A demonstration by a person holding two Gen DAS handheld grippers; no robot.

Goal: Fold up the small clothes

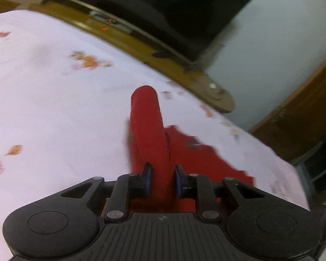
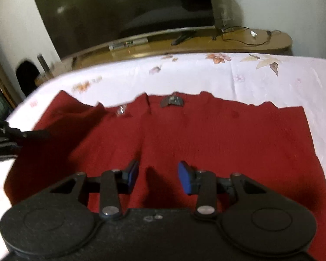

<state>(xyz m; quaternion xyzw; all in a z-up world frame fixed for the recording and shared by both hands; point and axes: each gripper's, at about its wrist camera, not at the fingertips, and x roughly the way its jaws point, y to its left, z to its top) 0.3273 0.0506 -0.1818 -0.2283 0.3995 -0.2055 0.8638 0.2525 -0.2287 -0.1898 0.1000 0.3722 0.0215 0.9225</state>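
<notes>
A red knitted garment point(image 2: 206, 137) lies spread on a white flowered cloth point(image 2: 195, 76), with a dark label point(image 2: 172, 102) near its far edge. My left gripper point(image 1: 162, 179) is shut on a raised fold of the red garment point(image 1: 148, 126), lifting it off the cloth. The left gripper also shows at the left edge of the right wrist view point(image 2: 10, 139), at the garment's left side. My right gripper point(image 2: 158, 176) is open and empty just above the middle of the garment.
A wooden TV bench point(image 2: 206, 43) runs along the far edge of the cloth, with a dark TV point(image 2: 123, 10), cables point(image 2: 245, 37) and small items on it. A wooden cabinet point(image 1: 304, 119) stands to the right in the left wrist view.
</notes>
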